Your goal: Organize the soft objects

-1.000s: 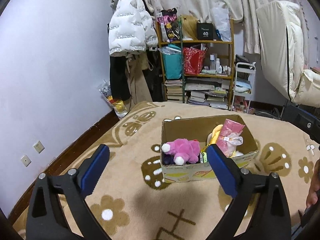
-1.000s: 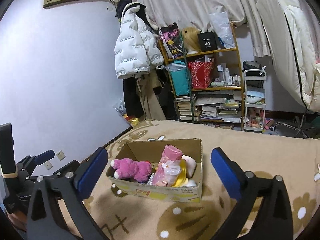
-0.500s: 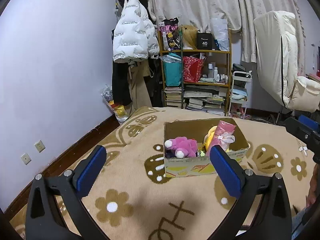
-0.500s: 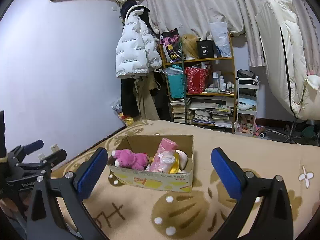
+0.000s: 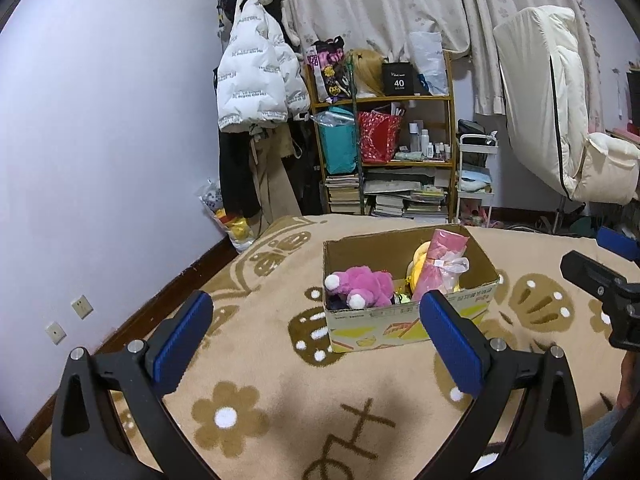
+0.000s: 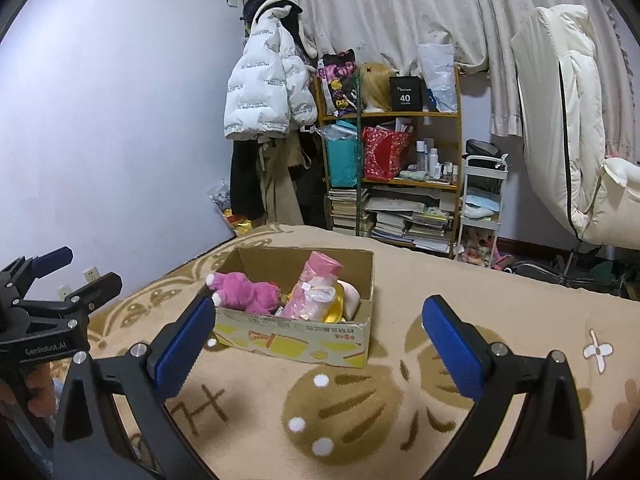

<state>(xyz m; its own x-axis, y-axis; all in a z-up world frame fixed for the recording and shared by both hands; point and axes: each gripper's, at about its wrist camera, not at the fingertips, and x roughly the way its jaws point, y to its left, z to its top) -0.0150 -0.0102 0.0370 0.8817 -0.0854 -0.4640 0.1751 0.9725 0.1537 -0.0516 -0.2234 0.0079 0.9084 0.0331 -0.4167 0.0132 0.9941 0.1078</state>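
Observation:
An open cardboard box [image 5: 412, 326] [image 6: 296, 336] sits on the beige patterned blanket. Inside lie a pink plush toy [image 5: 360, 282] [image 6: 246, 292], a pink wrapped soft item [image 5: 438, 264] [image 6: 314, 286] and a yellow plush [image 5: 418, 258] partly hidden behind it. My left gripper [image 5: 316, 320] hovers open in front of the box, well short of it, nothing between its blue pads. My right gripper [image 6: 318, 324] is open too, empty, held back from the box's near right side. Each gripper shows at the edge of the other's view.
The blanket [image 5: 280, 380] covers a bed-like surface along the lilac wall [image 5: 100, 160]. Behind stand a cluttered shelf [image 5: 384, 152], a white jacket [image 5: 256, 80] on a rack, a small white cart [image 5: 476, 176] and a cream chair [image 5: 560, 120]. A hand [image 6: 38, 392] holds the left gripper.
Both grippers have pulled back and risen from the box, which now looks smaller and farther off. Both stayed open and empty. The box's contents have not moved.

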